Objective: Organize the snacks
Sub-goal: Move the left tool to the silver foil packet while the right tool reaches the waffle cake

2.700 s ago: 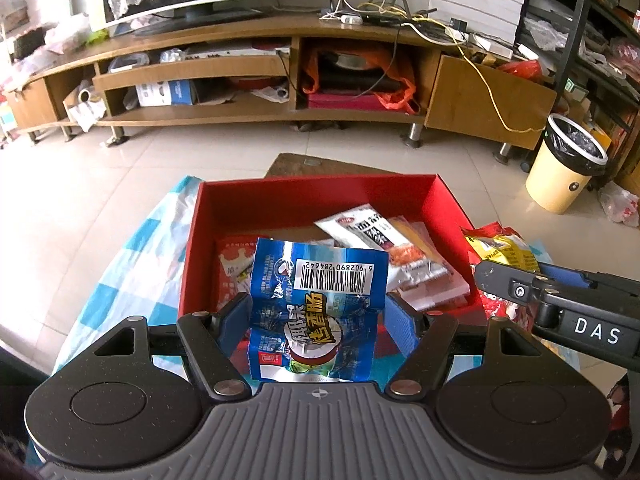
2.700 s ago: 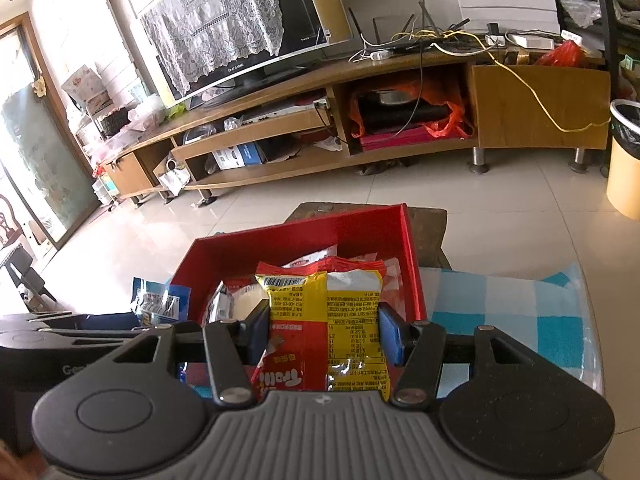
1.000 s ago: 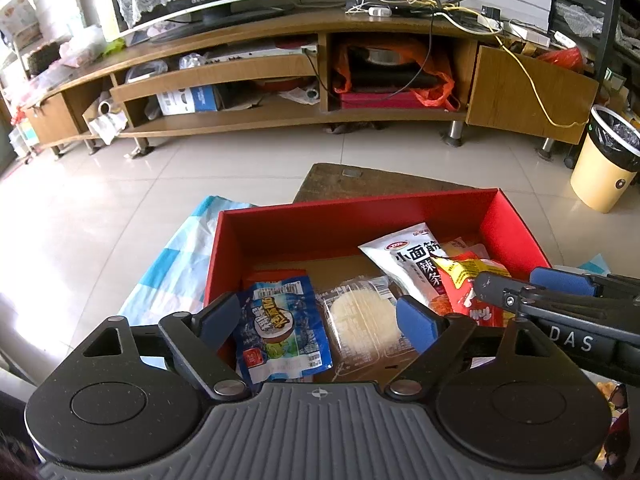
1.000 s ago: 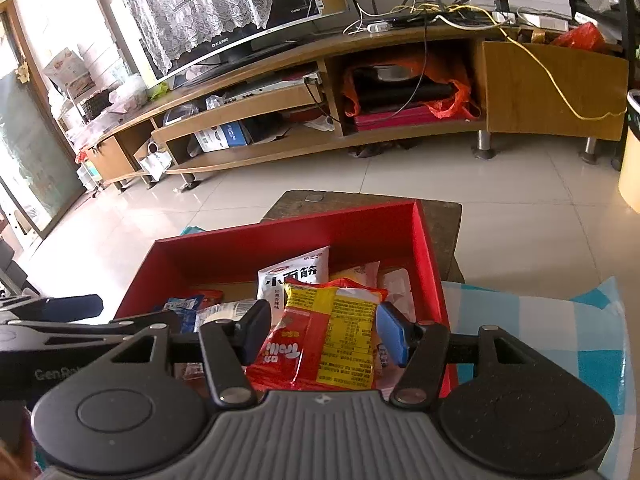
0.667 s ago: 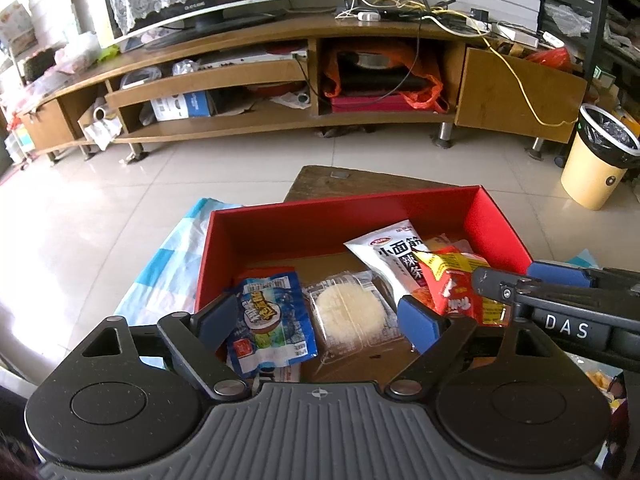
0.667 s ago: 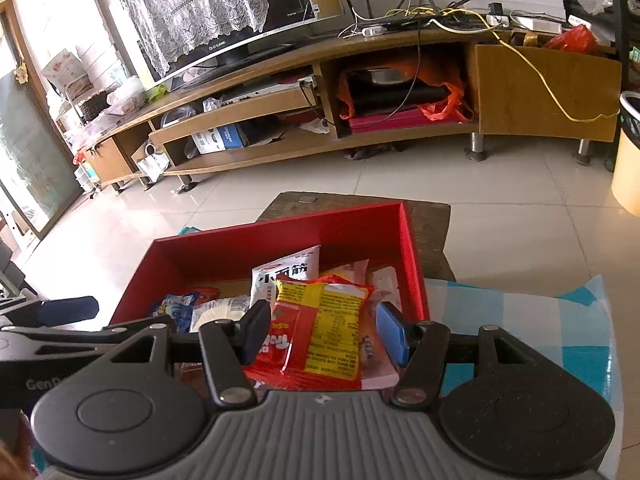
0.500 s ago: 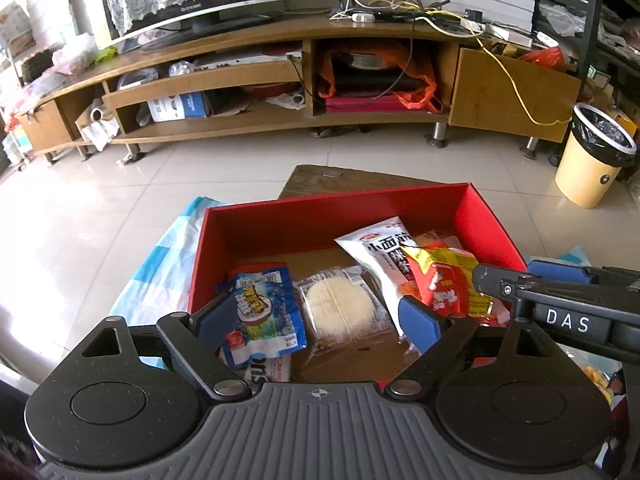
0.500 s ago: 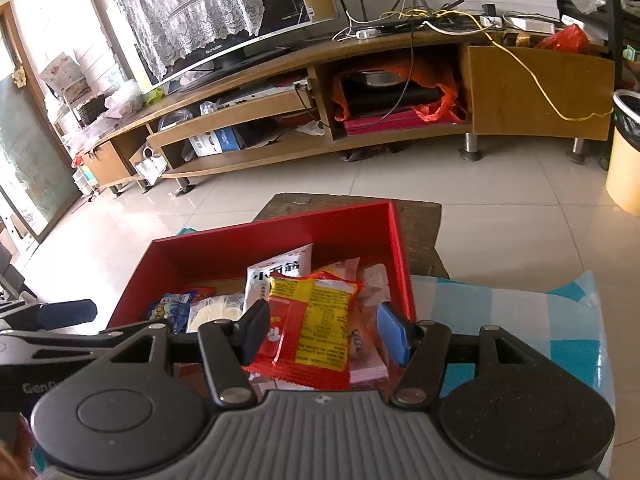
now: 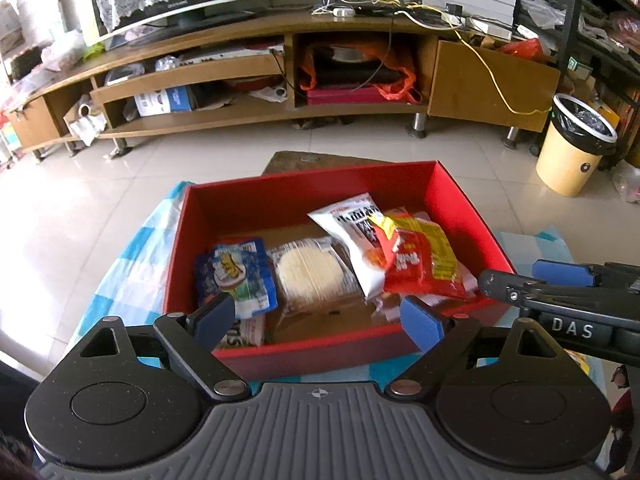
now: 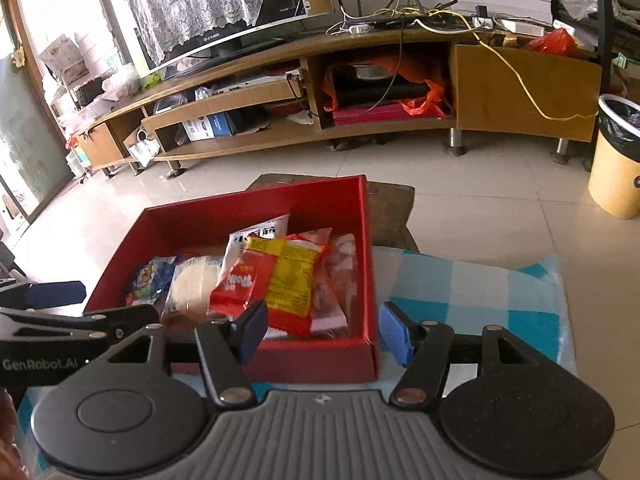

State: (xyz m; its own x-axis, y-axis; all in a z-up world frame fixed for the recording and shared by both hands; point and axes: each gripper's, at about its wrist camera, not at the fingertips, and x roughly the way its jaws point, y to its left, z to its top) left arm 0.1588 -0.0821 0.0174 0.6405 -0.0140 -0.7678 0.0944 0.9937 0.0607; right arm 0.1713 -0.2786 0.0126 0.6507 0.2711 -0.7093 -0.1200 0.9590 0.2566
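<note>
You have most of the sorting behind you, as far as the pictures go: the red box (image 9: 248, 204) in the middle of both frames already holds several packets. At lower left of its floor lies the blue snack packet (image 9: 234, 276), beside it the clear-wrapped round cake (image 9: 310, 272), then the white packet (image 9: 352, 232), and over the white one's right edge the red-and-yellow packet (image 10: 280, 276).

Your left gripper (image 9: 318, 316) holds nothing and its jaws are opening; between them you see only the near wall of the box. Your right gripper (image 10: 322, 330) is also empty and opening, straddling the box's near right corner.

The red-and-yellow packet lies flat but skewed: in the right wrist view its long axis runs from upper right to lower left, yellow half to the right. It rests on its neighbours instead of sitting on the box floor. The white packet leans the other way, its long axis running towards the upper left.

What is left is hard to judge: the checked cloth (image 10: 472, 288) on the right looks bare, and a scrap of yellow wrapper at the lower right edge of the left wrist view may be another snack.
</note>
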